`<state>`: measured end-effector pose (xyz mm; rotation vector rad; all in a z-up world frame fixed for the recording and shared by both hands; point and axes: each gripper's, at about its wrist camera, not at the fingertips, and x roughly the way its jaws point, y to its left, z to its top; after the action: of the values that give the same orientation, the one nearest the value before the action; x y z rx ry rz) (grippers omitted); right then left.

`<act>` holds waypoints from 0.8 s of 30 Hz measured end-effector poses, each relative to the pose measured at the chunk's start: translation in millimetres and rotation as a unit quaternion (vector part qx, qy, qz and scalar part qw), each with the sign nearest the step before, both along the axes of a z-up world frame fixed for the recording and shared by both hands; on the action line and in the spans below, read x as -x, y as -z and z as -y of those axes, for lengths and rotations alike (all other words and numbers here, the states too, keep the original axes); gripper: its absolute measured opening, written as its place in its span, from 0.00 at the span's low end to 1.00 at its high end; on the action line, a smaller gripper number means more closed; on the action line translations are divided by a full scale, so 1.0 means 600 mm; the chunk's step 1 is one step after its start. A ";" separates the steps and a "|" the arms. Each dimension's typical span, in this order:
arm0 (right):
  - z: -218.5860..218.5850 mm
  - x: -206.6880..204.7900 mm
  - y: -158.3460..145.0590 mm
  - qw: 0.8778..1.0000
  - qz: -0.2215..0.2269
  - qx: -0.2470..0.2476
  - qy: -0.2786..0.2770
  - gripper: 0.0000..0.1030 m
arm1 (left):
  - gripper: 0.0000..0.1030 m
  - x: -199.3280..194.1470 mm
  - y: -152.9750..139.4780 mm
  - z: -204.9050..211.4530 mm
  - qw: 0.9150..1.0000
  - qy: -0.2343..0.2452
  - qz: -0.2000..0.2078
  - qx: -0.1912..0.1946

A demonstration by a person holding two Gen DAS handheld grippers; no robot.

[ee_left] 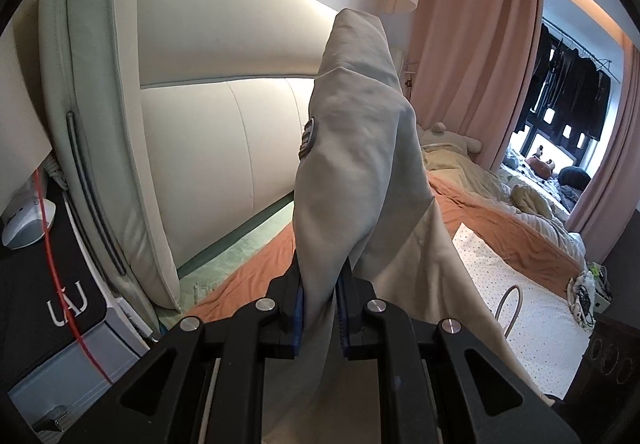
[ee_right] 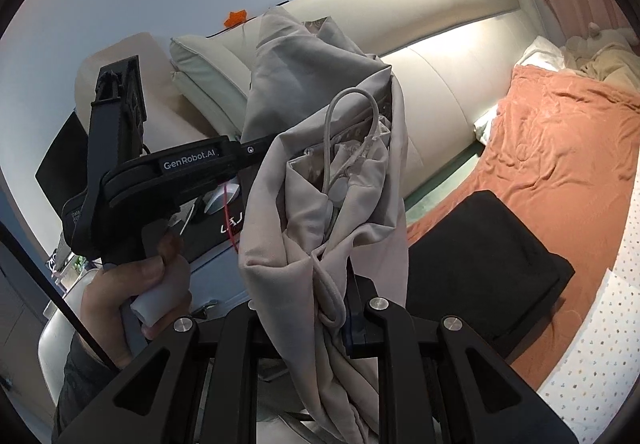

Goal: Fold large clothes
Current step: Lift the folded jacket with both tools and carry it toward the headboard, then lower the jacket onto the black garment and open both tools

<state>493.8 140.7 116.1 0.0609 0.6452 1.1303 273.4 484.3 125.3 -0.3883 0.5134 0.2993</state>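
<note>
Above the bed with its rust-orange sheet [ee_right: 560, 147], we hold both black two-finger grippers tilted a little downward, side by side. Our left gripper [ee_left: 320, 308] has its blue-padded jaws clamped on a bunched fold of the pale grey-beige soft-fabric garment [ee_left: 352, 147]. In the right wrist view that tool shows from the side, a bare hand [ee_right: 132, 284] wrapped round its handle. Our right gripper [ee_right: 320, 308] is likewise pinched shut on the same garment, near a looped grey drawcord [ee_right: 352, 131]. The cloth stands up from each pair of jaws, its long axis running upward and away toward the cream padded headboard [ee_left: 216, 131], and the rest hangs below. It looks crumpled and bunched, with a small dark patch [ee_left: 307, 137] on one side.
</note>
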 end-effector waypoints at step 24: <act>0.006 -0.322 0.140 0.989 -0.102 0.013 0.106 0.13 | 0.19 -0.317 0.154 -0.035 0.995 -0.007 -0.104 0.002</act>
<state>686.9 136.9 31.8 0.2202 0.8164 0.9163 463.7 505.1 32.7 -0.3659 0.7160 0.3541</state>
